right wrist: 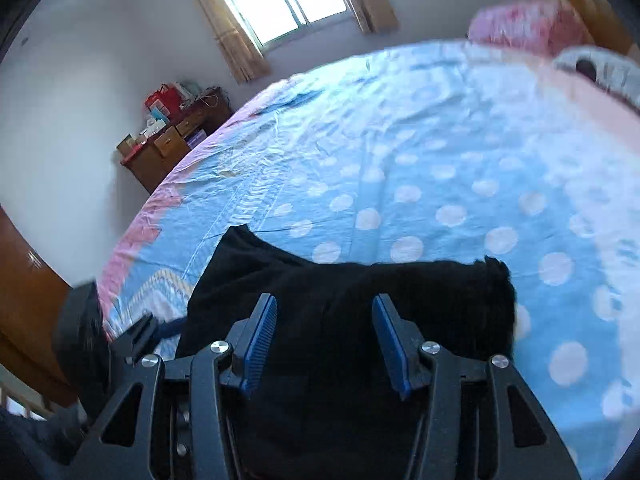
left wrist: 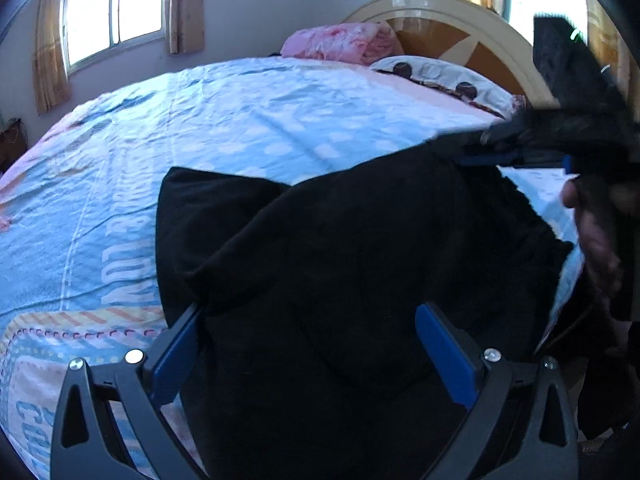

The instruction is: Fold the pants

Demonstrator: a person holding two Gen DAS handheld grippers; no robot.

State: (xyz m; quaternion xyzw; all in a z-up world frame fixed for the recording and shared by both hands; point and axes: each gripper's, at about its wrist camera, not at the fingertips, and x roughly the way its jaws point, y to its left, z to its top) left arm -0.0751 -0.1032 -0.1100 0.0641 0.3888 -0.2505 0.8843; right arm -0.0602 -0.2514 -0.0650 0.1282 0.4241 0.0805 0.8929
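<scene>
black pants (left wrist: 340, 248) bunched on blue dotted bedsheet (right wrist: 440, 152), both hand-held grippers' jaws apart

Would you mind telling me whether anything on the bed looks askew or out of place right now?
The black pants are bunched on the blue spotted bedsheet, not flat: one corner of cloth sticks out past the rest at the far left, and the edges run crooked. The sheet is creased. Nothing looks spilled or damaged.

A bed (left wrist: 260, 120) carries everything, spread with a blue dotted sheet (right wrist: 440, 160) (pink at its edges). Black pants (left wrist: 340, 260) lie on it; a pink folded blanket (left wrist: 344, 42) and a pillow (left wrist: 444, 76) sit by the headboard.
</scene>
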